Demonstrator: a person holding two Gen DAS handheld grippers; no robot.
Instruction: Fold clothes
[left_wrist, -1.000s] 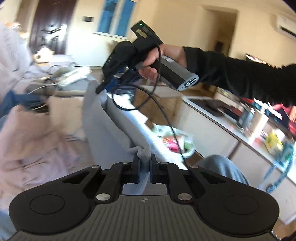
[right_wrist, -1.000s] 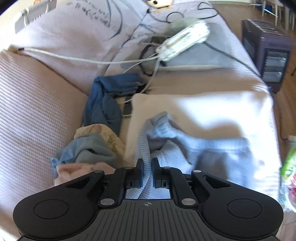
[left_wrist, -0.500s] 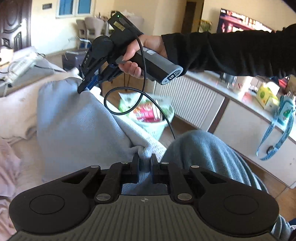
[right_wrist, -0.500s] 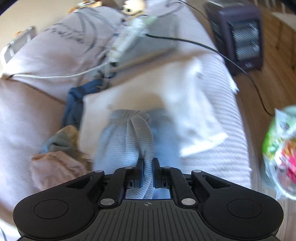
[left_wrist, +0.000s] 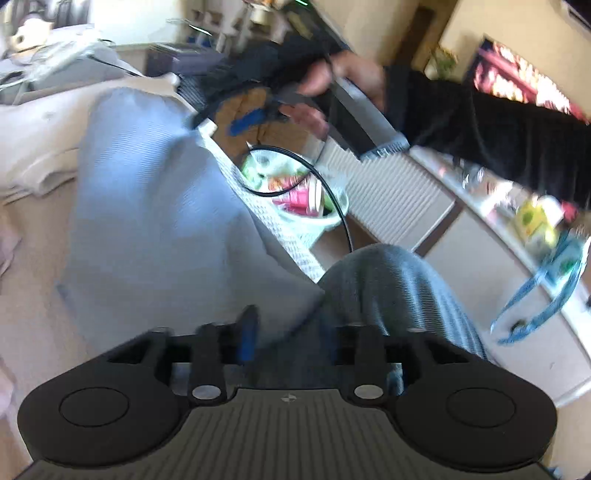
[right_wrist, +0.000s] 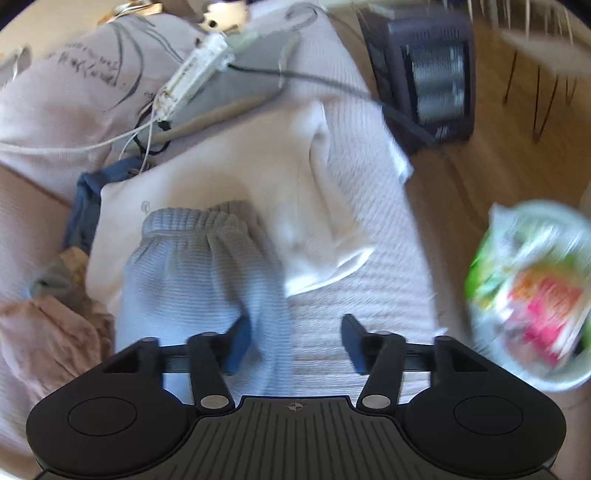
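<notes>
Light blue ribbed trousers (right_wrist: 199, 273) are laid flat on a white cloth (right_wrist: 229, 170) spread over the pink-covered sofa (right_wrist: 365, 280), waistband pointing toward the sofa's back, legs running to the front edge. The right gripper (right_wrist: 295, 341) is seen with jaws opening; the trouser fabric lies between them against the left finger, and the right finger (right_wrist: 352, 341) stands clear of it over the bare sofa cover, so nothing is pinched.

In the left wrist view the left gripper (left_wrist: 295, 332) is also opening. The trousers' lower corner (left_wrist: 288, 295) sits just ahead of the gap; because of motion blur it cannot be told for sure whether fabric touches the left pad (left_wrist: 246, 336), though no grip is apparent. A knee in grey trousers (left_wrist: 391, 291) is just beyond the right finger. The right hand (left_wrist: 347, 79), in a black sleeve, is seen holding its gripper above the trousers' far edge.

A heap of other clothes (right_wrist: 55, 317) is piled at the sofa's left side beside the trousers. A power strip (right_wrist: 192, 74) with cables lies near the back. A dark heater (right_wrist: 428, 70) and a full waste bin (right_wrist: 532, 291) stand on the floor off the sofa's right edge.
</notes>
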